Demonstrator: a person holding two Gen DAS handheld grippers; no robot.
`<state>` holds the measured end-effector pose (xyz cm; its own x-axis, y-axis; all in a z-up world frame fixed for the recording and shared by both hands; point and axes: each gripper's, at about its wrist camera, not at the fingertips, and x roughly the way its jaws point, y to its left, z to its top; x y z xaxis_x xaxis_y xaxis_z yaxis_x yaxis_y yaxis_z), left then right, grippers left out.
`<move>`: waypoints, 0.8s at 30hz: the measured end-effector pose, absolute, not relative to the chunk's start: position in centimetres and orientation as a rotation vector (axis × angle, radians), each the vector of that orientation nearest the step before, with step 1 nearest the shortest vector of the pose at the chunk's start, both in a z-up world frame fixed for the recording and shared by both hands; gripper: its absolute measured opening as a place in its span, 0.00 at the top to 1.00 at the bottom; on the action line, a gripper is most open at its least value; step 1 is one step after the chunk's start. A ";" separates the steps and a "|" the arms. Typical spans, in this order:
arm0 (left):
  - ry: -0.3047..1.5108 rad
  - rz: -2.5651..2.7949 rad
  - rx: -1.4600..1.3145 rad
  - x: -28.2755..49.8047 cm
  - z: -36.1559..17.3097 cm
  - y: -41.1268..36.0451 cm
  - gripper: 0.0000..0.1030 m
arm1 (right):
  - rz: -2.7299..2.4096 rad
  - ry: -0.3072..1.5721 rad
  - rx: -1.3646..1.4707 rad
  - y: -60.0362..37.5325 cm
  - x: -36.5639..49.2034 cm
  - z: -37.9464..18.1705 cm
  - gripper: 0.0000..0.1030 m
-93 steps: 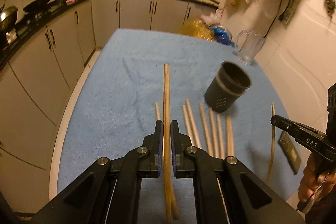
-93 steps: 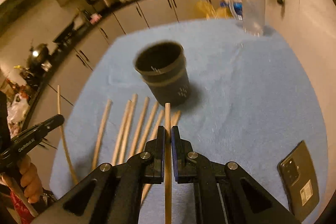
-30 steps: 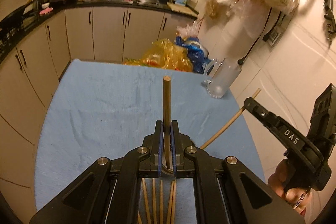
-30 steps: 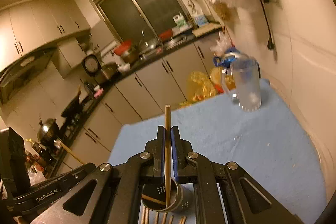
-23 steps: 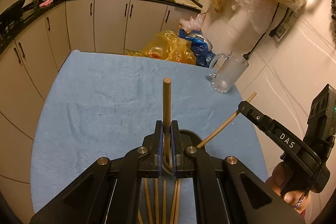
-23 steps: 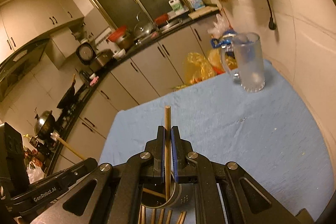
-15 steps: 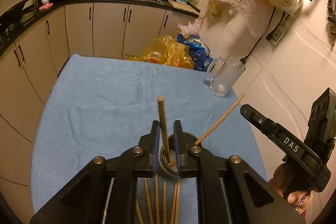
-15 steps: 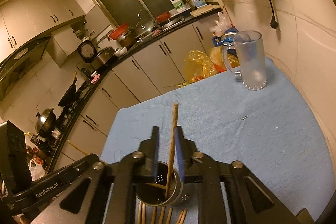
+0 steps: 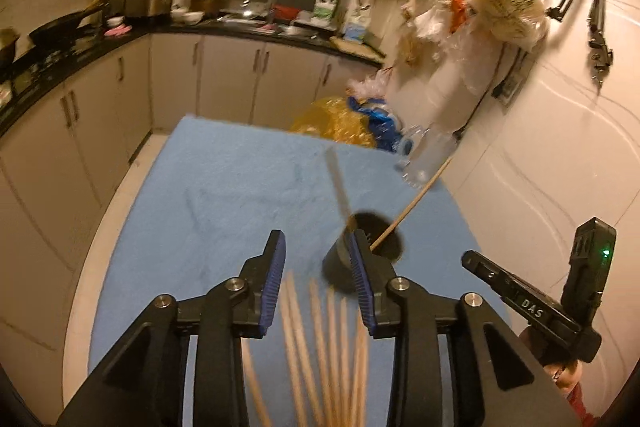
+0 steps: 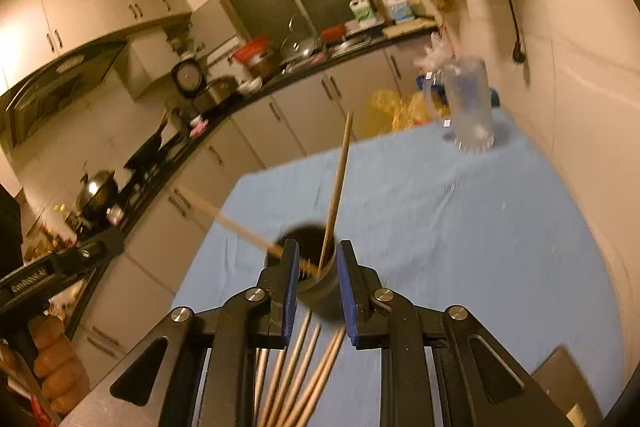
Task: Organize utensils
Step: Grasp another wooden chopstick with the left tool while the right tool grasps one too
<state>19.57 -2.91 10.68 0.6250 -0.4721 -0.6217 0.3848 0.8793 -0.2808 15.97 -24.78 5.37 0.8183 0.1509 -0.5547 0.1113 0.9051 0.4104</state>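
Left claw: the left claw (image 9: 316, 281) hovers over the blue-covered surface (image 9: 224, 187), fingers spread wide and holding nothing; the row of chopsticks (image 9: 320, 343) lies on the cloth right beneath it.
Loose chopsticks: about half a dozen wooden sticks lie side by side, just in front of the holder; motion blur hides the exact count.
Holder: the dark round utensil holder (image 9: 366, 253) stands upright just beyond the row, with two chopsticks leaning in it, one tilted to the left (image 10: 224, 217), one nearly upright (image 10: 338, 187).
Right claw: the right claw (image 10: 318, 289) is also spread and empty, poised just above the holder's near rim.
Step in hand: both sticks appear delivered; this looks like the moment between drop and next pick.
Next move: each claw likely needs to lower to the row, single out one stick and close on it without dragging its neighbours.
Far right: a glass mug (image 10: 470, 105) stands well apart from the holder.
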 end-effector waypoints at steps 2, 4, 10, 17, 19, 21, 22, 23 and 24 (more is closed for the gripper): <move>0.786 -0.478 -0.136 19.1 9.0 -1.5 0.69 | 0.044 0.646 0.425 -23.9 15.5 4.3 0.79; 0.838 -0.456 -0.145 19.1 6.9 -0.3 0.69 | 0.063 0.664 0.405 -22.9 15.0 3.4 0.79; 0.985 -0.403 -0.176 20.3 1.3 1.3 0.69 | 0.061 0.701 0.391 -21.2 14.0 1.3 0.79; 1.081 -0.363 -0.134 22.1 -2.3 -0.6 0.69 | 0.035 0.817 0.464 -22.0 13.8 -1.5 0.79; 1.103 -0.346 -0.126 22.8 -3.0 -1.0 0.69 | 0.042 0.864 0.508 -22.5 14.3 -2.3 0.79; 1.118 -0.330 -0.112 23.7 -3.6 -1.7 0.69 | 0.020 0.876 0.511 -22.8 14.5 -2.8 0.79; 1.129 -0.327 -0.107 24.0 -3.9 -1.9 0.69 | 0.010 0.884 0.510 -22.9 14.6 -3.0 0.79; 1.140 -0.321 -0.103 24.5 -4.3 -2.3 0.69 | 0.001 0.893 0.511 -23.0 14.8 -3.1 0.78; 1.149 -0.314 -0.097 24.9 -4.6 -2.5 0.69 | -0.006 0.903 0.517 -23.1 15.1 -3.3 0.74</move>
